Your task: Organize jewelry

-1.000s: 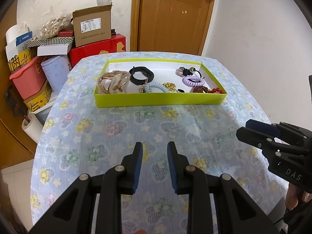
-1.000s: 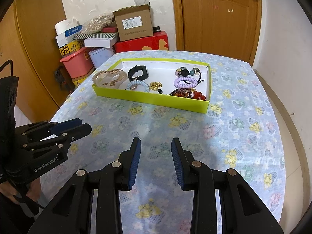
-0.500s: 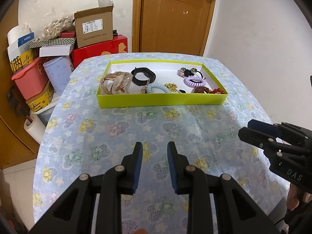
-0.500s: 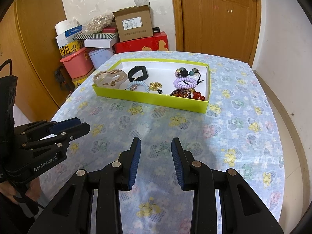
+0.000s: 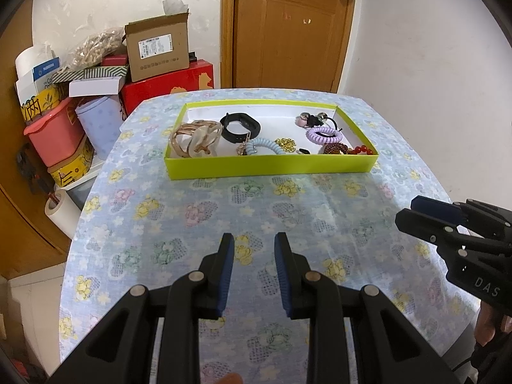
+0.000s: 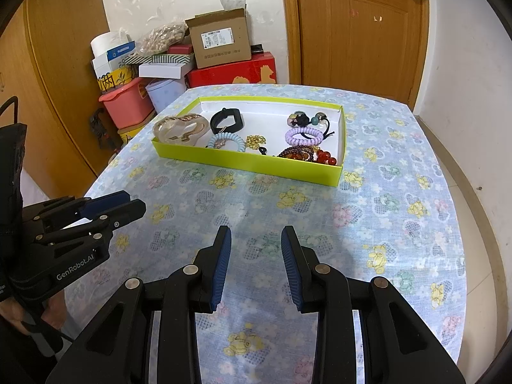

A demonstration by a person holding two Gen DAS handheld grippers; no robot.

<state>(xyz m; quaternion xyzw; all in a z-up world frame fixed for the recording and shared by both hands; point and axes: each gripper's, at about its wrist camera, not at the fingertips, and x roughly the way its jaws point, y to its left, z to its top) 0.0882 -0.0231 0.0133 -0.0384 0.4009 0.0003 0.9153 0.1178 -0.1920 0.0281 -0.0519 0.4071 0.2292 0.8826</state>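
The jewelry lay gathered inside the yellow-green tray [image 5: 270,166] on the floral tabletop [image 5: 192,211]: tan bangles [image 5: 196,137] at the tray's left end, a black band [image 5: 240,126] beside them, a pale blue coil [image 5: 267,145] and gold chain [image 5: 285,144] mid-tray, a lilac coil [image 5: 323,134] and red beads [image 5: 363,150] at its right end, probably sorted by kind. Well short of the tray, the left gripper [image 5: 252,256] and right gripper [image 6: 256,249] hovered, each spread and empty. Only the right wrist view showed the beaded hair tie [image 6: 307,120] plainly; the left hid part behind the tray wall.
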